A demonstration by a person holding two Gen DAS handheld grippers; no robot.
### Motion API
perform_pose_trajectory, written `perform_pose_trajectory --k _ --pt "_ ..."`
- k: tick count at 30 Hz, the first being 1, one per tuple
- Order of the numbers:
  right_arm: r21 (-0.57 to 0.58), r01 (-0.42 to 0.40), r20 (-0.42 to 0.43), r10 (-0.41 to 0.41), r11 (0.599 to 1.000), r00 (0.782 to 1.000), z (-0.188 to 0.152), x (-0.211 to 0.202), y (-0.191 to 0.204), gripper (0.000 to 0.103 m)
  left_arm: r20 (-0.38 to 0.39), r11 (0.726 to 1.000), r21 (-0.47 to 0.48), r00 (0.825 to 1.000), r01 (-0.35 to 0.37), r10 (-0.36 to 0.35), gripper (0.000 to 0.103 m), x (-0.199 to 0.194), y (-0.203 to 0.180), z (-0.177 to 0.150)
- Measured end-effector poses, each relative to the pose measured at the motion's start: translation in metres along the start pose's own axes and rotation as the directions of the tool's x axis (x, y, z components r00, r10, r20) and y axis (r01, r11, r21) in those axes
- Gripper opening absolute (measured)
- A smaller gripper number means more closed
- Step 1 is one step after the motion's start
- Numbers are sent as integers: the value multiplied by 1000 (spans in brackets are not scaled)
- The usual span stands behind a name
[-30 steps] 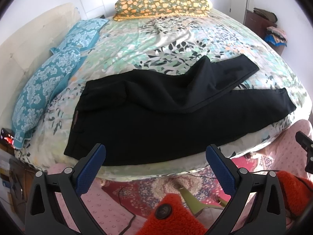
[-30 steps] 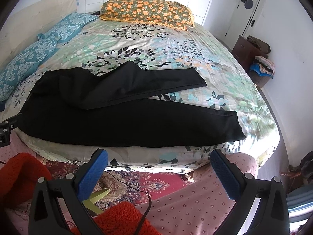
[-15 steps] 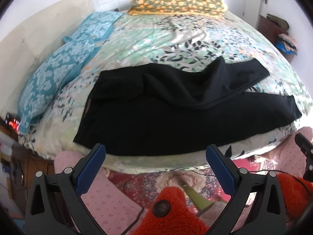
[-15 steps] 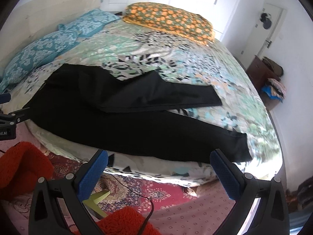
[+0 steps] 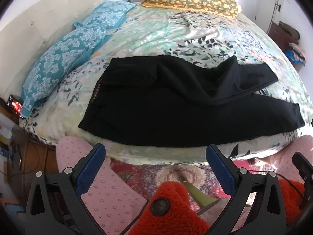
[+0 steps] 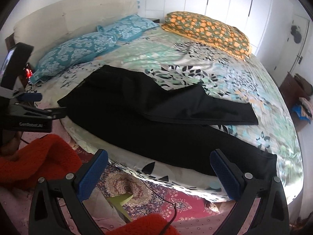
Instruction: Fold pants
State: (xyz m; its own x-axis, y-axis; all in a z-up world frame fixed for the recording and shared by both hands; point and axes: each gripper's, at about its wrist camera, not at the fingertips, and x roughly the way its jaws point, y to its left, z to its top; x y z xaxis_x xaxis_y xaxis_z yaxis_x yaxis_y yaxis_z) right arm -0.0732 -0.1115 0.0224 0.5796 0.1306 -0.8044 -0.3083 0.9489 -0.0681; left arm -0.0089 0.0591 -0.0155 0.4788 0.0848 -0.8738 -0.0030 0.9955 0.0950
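Left wrist view: the left hand-held gripper (image 5: 155, 163) hangs off the near edge of the bed (image 5: 176, 29), its blue-padded fingers (image 5: 92, 168) spread wide apart with nothing between them; the black pants (image 5: 156, 105) lie flat across the floral cover, waistband (image 5: 95, 92) to the left, legs running right; the far leg (image 5: 225, 80) is rumpled and partly thrown back over the near one, which reaches the mattress edge. The garment seems laid near the edge so both ends are within reach from where the person stands; an orange fleece sleeve (image 5: 172, 211) fills the bottom of the frame; a slice of the other gripper shows at the right edge.

Right wrist view: the right hand-held gripper (image 6: 159, 168) is likewise held short of the bed, pads (image 6: 225, 174) apart and empty, aimed at the hem end (image 6: 268, 160) of the near leg; the left tool (image 6: 33, 115) hovers just beside the waistband corner. Each gripper appears stationed at its own end of the pants, probably so that leg can be laid on leg first; no fold looks begun. Blue pillows (image 6: 82, 52) and a yellow patterned one (image 6: 207, 31) lie well apart from the pants.
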Motion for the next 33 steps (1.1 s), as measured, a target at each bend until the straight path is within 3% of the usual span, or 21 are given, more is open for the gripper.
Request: perform_pose_trajectory --k 16,33 --pt "92 32 -15 -30 995 999 -11 -3 -27 103 3 993 114 1000 30 -30 102 -1 -31 3" --pt "241 101 -65 -87 965 994 -29 -3 -71 103 5 957 282 997 76 -80 102 -3 -75 5"
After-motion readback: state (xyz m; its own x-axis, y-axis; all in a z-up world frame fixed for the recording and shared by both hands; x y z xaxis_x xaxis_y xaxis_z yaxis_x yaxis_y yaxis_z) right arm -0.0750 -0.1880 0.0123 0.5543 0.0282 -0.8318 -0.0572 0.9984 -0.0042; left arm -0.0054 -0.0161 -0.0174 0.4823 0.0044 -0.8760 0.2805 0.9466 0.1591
